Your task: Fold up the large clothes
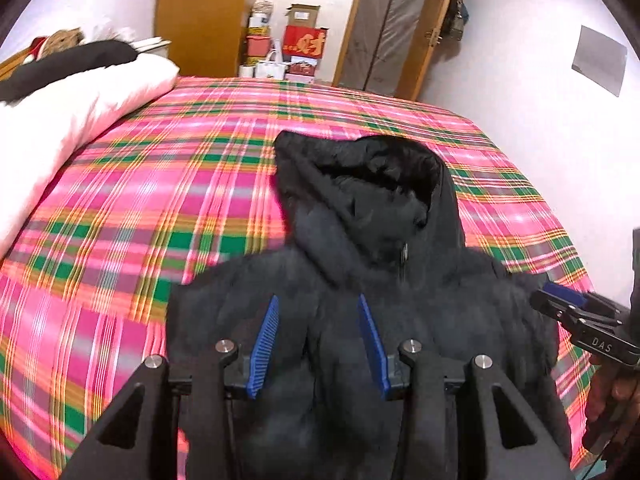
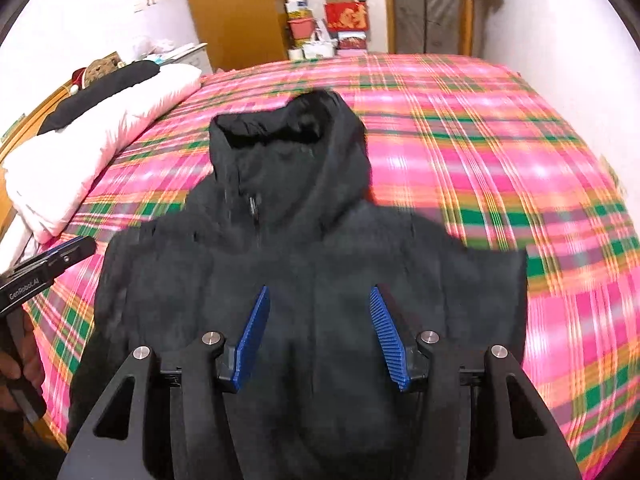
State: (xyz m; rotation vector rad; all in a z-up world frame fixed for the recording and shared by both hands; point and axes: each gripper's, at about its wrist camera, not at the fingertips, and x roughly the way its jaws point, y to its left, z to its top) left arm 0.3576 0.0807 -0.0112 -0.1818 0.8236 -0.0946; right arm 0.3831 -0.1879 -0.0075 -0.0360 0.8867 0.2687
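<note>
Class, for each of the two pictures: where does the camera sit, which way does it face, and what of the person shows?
Left wrist: on the left gripper, looking down over the black jacket on the plaid bed; the right gripper and a hand show at right.
Right wrist: on the right gripper, facing likewise; the left gripper shows at left.
Shared: jacket, bed, white pillow, boxes.

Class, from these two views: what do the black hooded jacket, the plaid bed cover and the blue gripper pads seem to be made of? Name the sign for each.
Black hooded jacket: probably padded synthetic, matte; puffy hood, no sheen.
Plaid bed cover: likely woven cotton or blend; flat plaid, slight gloss, partly blur.
Blue gripper pads: seemingly moulded rubber or plastic; fine ribbing.
</note>
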